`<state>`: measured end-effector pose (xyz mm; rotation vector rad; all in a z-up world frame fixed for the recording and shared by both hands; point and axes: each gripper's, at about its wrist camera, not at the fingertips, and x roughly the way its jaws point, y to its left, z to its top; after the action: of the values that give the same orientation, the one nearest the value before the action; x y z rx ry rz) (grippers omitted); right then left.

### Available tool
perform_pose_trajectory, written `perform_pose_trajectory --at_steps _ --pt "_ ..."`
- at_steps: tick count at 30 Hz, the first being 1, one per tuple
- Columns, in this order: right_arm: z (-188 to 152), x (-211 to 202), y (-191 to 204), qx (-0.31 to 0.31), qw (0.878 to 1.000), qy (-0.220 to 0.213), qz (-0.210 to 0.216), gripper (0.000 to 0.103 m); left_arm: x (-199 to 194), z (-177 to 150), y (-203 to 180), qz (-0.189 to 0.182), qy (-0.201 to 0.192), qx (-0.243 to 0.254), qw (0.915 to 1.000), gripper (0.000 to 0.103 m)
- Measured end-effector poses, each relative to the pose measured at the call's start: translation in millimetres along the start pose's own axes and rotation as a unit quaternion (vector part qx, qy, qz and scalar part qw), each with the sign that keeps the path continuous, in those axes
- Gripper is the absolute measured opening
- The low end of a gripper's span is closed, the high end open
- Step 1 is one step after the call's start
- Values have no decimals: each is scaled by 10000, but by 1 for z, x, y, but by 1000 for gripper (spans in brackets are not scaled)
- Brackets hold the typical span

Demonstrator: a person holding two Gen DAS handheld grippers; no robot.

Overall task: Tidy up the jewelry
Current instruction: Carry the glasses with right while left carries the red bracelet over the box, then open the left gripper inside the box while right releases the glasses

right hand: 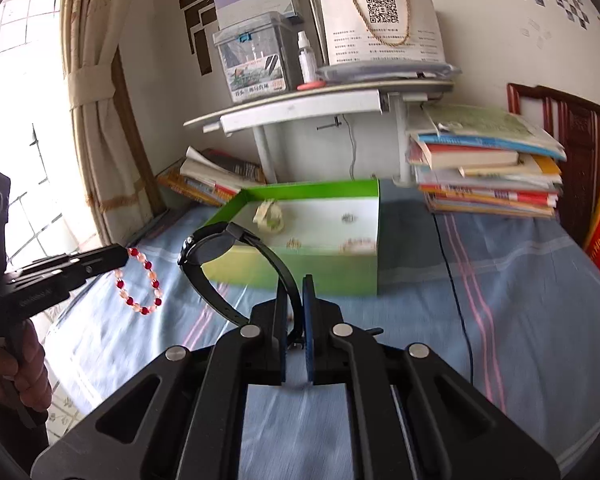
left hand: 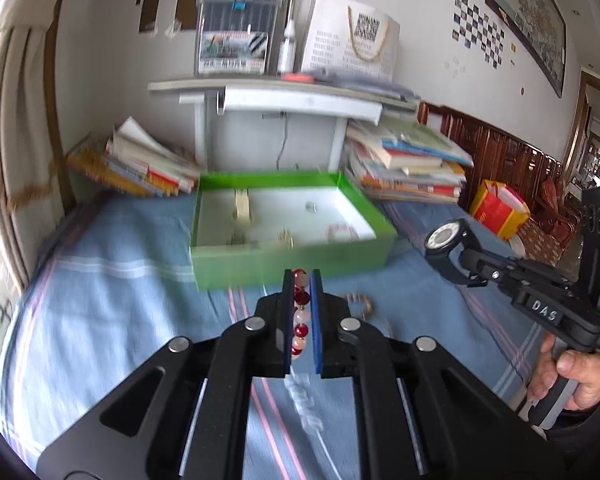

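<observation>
My left gripper (left hand: 302, 276) is shut on a red and pink bead bracelet (left hand: 301, 314), held above the blue bedsheet just in front of the green box (left hand: 292, 262). The bracelet hangs from it in the right wrist view (right hand: 140, 286). My right gripper (right hand: 294, 284) is shut on the strap of a black wristwatch (right hand: 208, 246); the watch face also shows in the left wrist view (left hand: 444, 238), right of the box. The box (right hand: 300, 276) holds several small jewelry pieces on its white floor. Another bracelet (left hand: 360, 302) lies on the sheet near the left gripper.
A white bed desk (left hand: 284, 100) stands behind the box, loaded with a paper bag and a plastic case. Book stacks (left hand: 412, 164) lie to its right and more books (left hand: 140, 164) to its left. A curtain (right hand: 100, 100) hangs at the left. A dark cable (right hand: 456, 292) crosses the sheet.
</observation>
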<state>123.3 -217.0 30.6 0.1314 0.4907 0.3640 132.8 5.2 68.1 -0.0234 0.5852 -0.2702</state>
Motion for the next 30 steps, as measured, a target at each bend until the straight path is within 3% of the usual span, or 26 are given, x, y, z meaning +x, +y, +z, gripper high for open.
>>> perform_pose_trajectory --at_steps 6,11,24,26,28,29,30 --pt "42 43 -9 -52 9999 -19 89 7 35 53 13 61 -61 44 10000 8" --pt "65 86 -20 -102 9999 78 12 7 83 79 23 216 138 82 9996 8" --pt "86 190 -44 20 9979 641 -93 7 210 109 24 450 745 262 9959 8" --pt "89 202 -44 -5 9972 742 -132 10 225 111 26 633 738 310 9948 12" --pt "91 210 -47 67 9968 783 -162 35 230 111 28 827 649 324 9939 56" --pt "91 205 -50 200 9974 654 -242 66 226 111 30 943 513 323 9937 81" --pt "91 196 -52 298 9981 460 -276 81 213 109 32 1111 153 341 9931 82"
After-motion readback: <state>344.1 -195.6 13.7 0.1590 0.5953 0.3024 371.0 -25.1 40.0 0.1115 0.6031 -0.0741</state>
